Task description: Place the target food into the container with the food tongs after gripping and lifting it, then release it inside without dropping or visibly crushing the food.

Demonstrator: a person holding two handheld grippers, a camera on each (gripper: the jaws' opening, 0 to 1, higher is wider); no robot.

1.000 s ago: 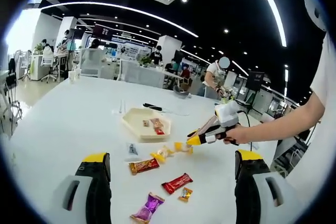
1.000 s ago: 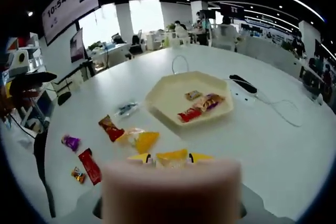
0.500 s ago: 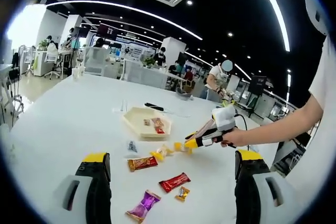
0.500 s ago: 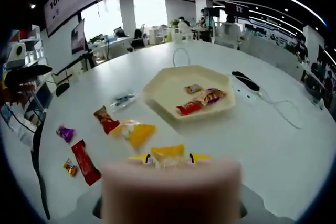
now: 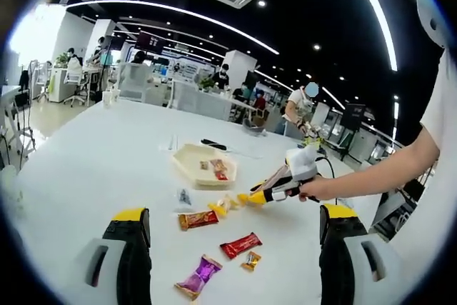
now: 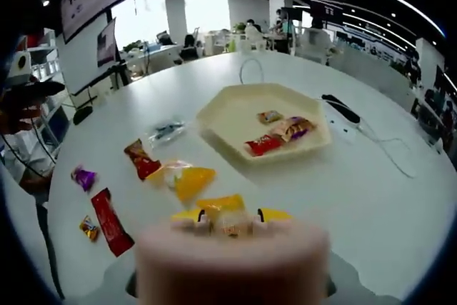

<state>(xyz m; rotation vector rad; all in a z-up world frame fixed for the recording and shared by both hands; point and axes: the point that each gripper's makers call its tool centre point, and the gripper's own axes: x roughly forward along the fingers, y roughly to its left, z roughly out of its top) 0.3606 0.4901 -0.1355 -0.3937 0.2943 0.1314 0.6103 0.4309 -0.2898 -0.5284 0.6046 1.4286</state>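
My right gripper (image 6: 230,216) has its yellow tips shut on a small yellow-wrapped candy (image 6: 220,205), held a little above the white table. In the left gripper view a hand holds that right gripper (image 5: 253,197) with the candy (image 5: 243,198) at its tips, to the near right of the cream hexagonal tray (image 5: 187,160). The tray (image 6: 228,121) holds three wrapped candies (image 6: 263,145). My left gripper (image 5: 233,213) stands open above the table with nothing between its jaws.
Loose on the table lie a yellow packet (image 6: 189,177), a brown-red bar (image 6: 141,159), a red bar (image 6: 107,213), a purple candy (image 6: 83,176), a small orange candy (image 6: 89,228) and a clear packet (image 6: 166,131). A black object (image 6: 341,108) and a cable (image 6: 385,151) lie beyond the tray.
My right gripper has kept its hold on the yellow candy and drifted only slightly. The left gripper stays open; both views have shifted a little.
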